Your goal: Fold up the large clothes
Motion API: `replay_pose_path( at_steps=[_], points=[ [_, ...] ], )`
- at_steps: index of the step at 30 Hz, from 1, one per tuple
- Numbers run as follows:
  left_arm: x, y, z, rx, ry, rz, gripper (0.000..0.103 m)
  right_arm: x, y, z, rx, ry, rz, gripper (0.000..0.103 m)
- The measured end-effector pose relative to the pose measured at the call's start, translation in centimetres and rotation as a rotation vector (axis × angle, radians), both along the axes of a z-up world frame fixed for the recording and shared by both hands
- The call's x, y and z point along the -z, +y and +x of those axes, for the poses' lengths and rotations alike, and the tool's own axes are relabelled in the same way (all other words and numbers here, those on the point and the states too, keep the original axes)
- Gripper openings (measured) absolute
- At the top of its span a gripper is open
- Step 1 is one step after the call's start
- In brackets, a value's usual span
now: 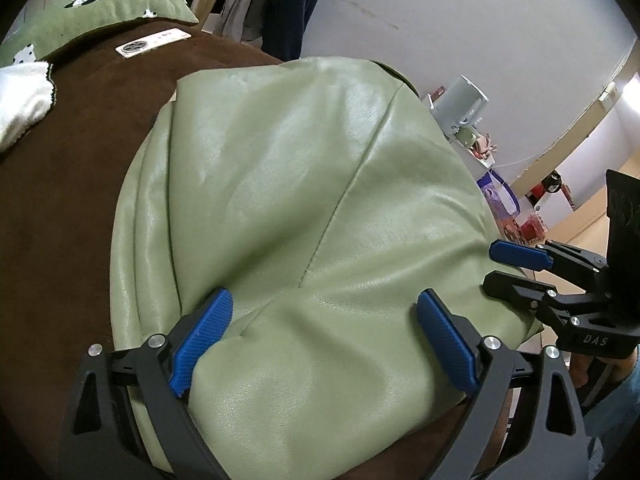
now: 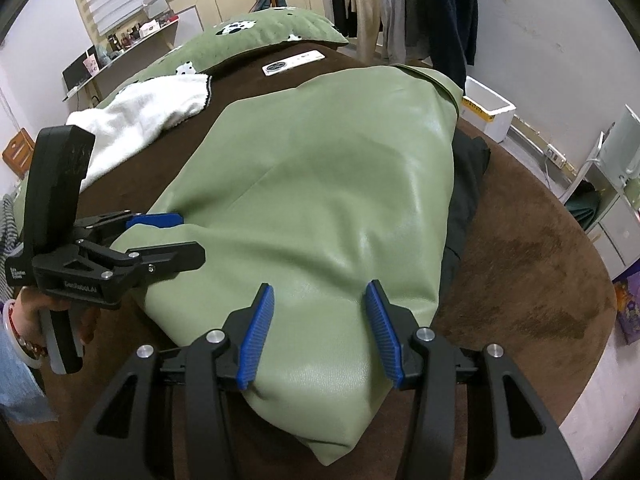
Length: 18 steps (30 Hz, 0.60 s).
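A large light-green leather-like garment (image 1: pixel 304 208) lies folded on a brown bed cover (image 1: pixel 60 208); it also shows in the right wrist view (image 2: pixel 332 200). My left gripper (image 1: pixel 324 344) is open, its blue pads straddling the garment's near edge. My right gripper (image 2: pixel 318 332) is open over the garment's near corner. The right gripper also shows in the left wrist view (image 1: pixel 500 268) at the garment's right edge. The left gripper shows in the right wrist view (image 2: pixel 176 236) at the garment's left edge. A dark garment (image 2: pixel 468 184) lies under the green one on its right side.
A green pillow with panda print (image 2: pixel 272 28) and a white towel (image 2: pixel 140 116) lie at the bed's far end. A white remote-like strip (image 2: pixel 294 62) lies near the pillow. Clothes hang on a rack (image 2: pixel 420 4) behind. A white box (image 2: pixel 488 108) stands on the floor at right.
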<state>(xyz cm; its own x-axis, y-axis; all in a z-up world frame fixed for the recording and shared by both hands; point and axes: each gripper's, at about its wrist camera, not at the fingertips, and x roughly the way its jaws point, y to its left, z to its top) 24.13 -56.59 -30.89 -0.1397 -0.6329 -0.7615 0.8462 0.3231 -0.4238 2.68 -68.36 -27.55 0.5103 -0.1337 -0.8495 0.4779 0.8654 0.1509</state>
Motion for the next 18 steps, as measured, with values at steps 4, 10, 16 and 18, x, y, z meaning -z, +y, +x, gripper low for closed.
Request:
replay_pose_path(
  at_steps=[4, 10, 16, 18],
  points=[
    [-0.7, 0.1, 0.0, -0.018, -0.004, -0.015, 0.097, -0.2, 0.0, -0.1, -0.001, 0.0, 0.004, 0.049],
    [-3.6, 1.5, -0.1, -0.079, -0.052, 0.0, 0.097, -2.3, 0.3, -0.2, 0.028, 0.018, -0.013, 0.098],
    [-8.5, 4.2, 0.5, -0.175, -0.062, 0.029, 0.097, -5.1, 0.5, -1.3, 0.119, 0.059, 0.044, 0.097],
    [-10.7, 5.2, 0.0, -0.181, -0.1, 0.032, 0.097, -6.7, 1.2, -1.7, 0.13, 0.066, 0.048, 0.097]
  ],
)
